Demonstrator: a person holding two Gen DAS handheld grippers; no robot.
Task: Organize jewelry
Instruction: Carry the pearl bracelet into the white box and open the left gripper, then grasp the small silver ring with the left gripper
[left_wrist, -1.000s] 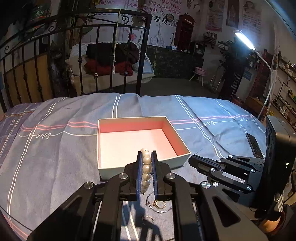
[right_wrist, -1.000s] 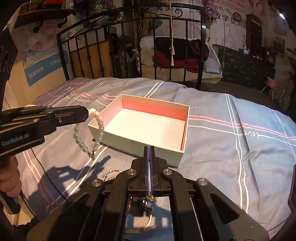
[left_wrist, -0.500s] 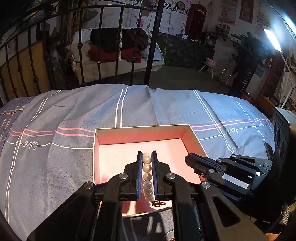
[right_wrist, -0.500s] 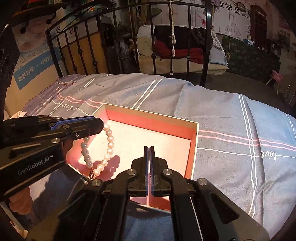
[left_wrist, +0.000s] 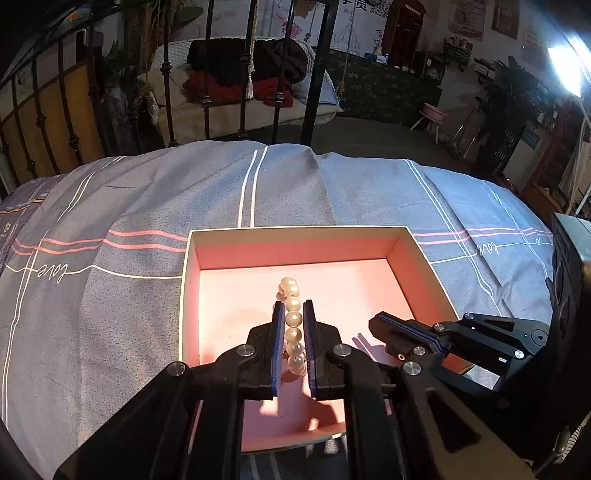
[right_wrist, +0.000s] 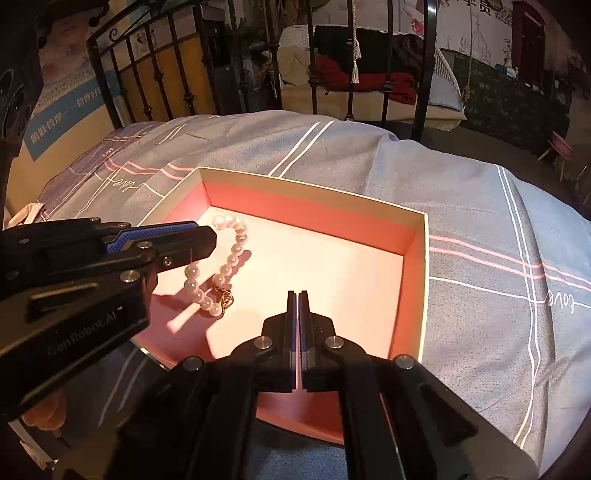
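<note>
My left gripper (left_wrist: 293, 308) is shut on a pearl bracelet (left_wrist: 292, 325) and holds it inside the open pink-lined box (left_wrist: 295, 230). In the right wrist view the bracelet (right_wrist: 218, 266) hangs from the left gripper (right_wrist: 208, 240), and its lower end with the gold clasp (right_wrist: 225, 297) touches the box floor (right_wrist: 325, 273). My right gripper (right_wrist: 298, 295) is shut and empty, over the box's near part. It also shows in the left wrist view (left_wrist: 380, 321) at the right.
The box sits on a blue-grey bedspread (left_wrist: 110, 206) with white and pink stripes. A black iron bed frame (right_wrist: 421, 74) stands behind it. A bright lamp (left_wrist: 567, 70) is at the far right.
My left gripper carried the bracelet from in front of the box forward over it and lowered it until its clasp end rests on the floor. The right gripper moved forward too.
</note>
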